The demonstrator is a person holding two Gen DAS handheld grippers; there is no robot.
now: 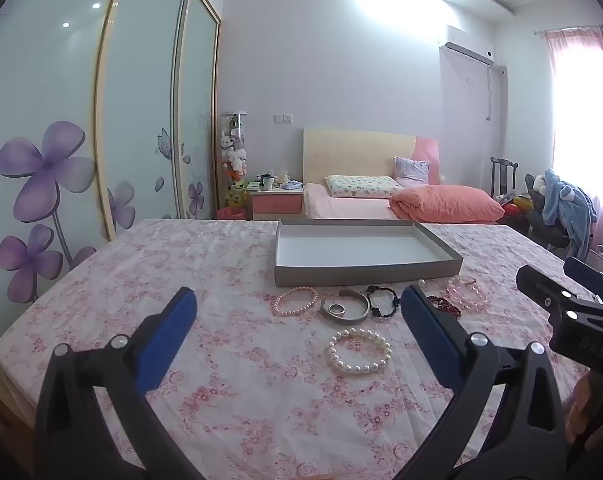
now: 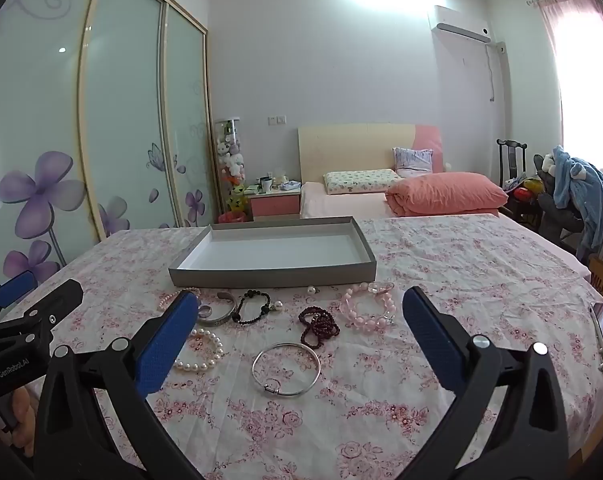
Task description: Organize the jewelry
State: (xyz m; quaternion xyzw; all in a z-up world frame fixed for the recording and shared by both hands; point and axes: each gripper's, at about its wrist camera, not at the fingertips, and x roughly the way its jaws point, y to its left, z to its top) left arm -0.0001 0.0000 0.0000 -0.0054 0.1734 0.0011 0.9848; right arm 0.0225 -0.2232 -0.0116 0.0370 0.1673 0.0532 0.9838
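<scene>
The jewelry lies loose on the floral tabletop (image 2: 461, 280) just in front of the grey tray (image 2: 273, 276), which holds nothing yet: a silver bangle (image 2: 286, 368) farthest from the tray, a dark red bead strand (image 2: 318, 325) and a pink bead bracelet (image 2: 367, 311) nearer it, a white pearl bracelet (image 1: 359, 351), a black bead bracelet (image 2: 252, 307) and a silver cuff (image 1: 346, 312) with a ring (image 1: 336, 309) inside it. Both the left tongs (image 1: 297, 320) and the right tongs (image 2: 301, 320) stand wide apart, holding nothing, above the pieces. The likely trouble is the thin bangle lying flat (the pads could slide off it or pinch the cloth), and the piled red strand may snag a neighbour. The small ring could roll away if the cuff is nudged.
</scene>
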